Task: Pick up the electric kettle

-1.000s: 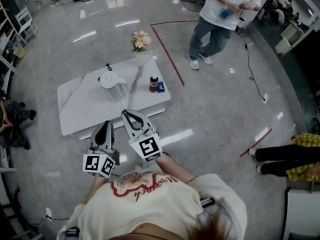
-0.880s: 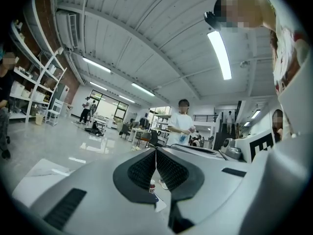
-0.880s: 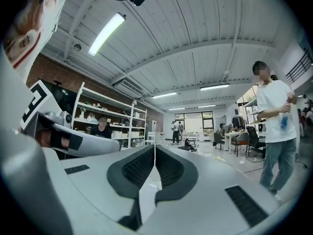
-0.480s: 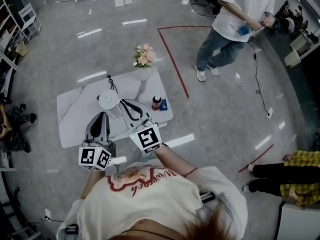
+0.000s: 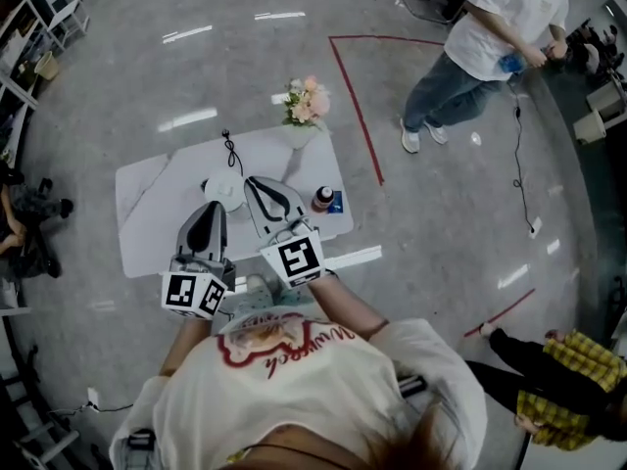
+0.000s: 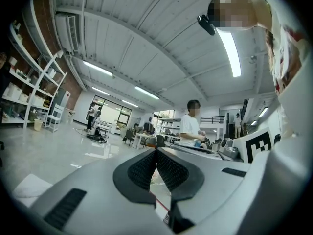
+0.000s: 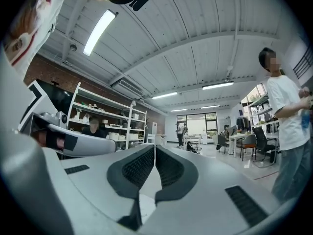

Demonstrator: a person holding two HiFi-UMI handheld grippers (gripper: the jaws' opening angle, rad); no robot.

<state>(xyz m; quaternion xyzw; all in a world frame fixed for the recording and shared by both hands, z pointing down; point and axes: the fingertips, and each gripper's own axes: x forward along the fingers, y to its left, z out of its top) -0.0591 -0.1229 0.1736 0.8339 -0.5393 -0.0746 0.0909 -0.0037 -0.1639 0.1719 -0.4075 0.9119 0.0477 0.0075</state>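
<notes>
On white low table (image 5: 157, 209) over grey glossy floor, found electric kettle (image 5: 223, 190) near the middle, left of a small bottle (image 5: 322, 199). Held left gripper (image 5: 211, 209) and right gripper (image 5: 255, 182) level above the near side, both clenched shut on nothing.

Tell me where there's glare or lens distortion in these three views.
Head view: ceiling lights reflect as white streaks on the glossy grey floor, and the wide lens bows the scene. Left gripper view: the long ceiling tube light is blown out, corners black. Right gripper view: black corners, white ribbed ceiling curved.
</notes>
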